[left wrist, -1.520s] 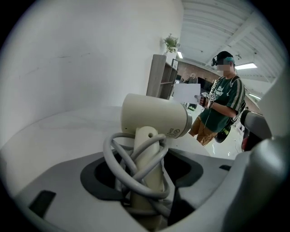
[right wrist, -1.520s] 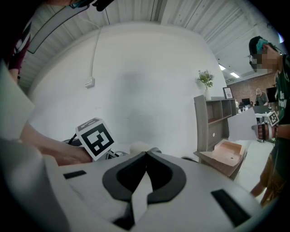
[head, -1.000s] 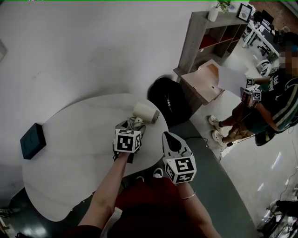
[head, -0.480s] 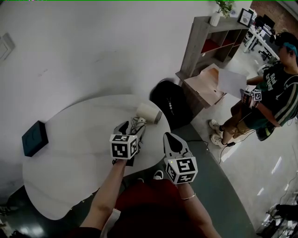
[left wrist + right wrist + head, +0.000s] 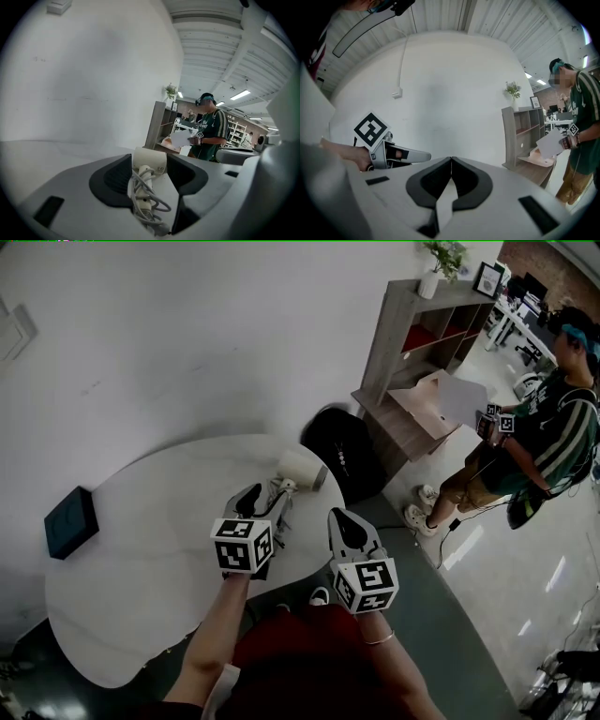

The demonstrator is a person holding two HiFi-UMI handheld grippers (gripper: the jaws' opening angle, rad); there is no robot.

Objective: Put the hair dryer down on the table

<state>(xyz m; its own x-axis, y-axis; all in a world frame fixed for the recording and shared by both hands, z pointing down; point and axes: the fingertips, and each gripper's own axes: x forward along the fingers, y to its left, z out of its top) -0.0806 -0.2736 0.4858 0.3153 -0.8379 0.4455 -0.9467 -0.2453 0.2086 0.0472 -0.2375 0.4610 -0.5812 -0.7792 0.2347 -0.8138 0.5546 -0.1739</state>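
My left claw [image 5: 262,504] hangs over the counter [image 5: 141,549]. Its jaws are spread, though they have just been closing a little, and they pinch nothing. The dryer [image 5: 300,470] lies on the counter just ahead of the tips and shows through the gap, with no pad pressing it. Its wound cord [image 5: 143,190] hides most of the handle, and from above my claw covers the handle's end. My right claw [image 5: 345,521] is pressed together, empty.

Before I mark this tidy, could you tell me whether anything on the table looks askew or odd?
Only mildly: the hair dryer lies on its side close to the table's edge, its cord bunched in loose loops round the handle. Nothing looks spilled or damaged.
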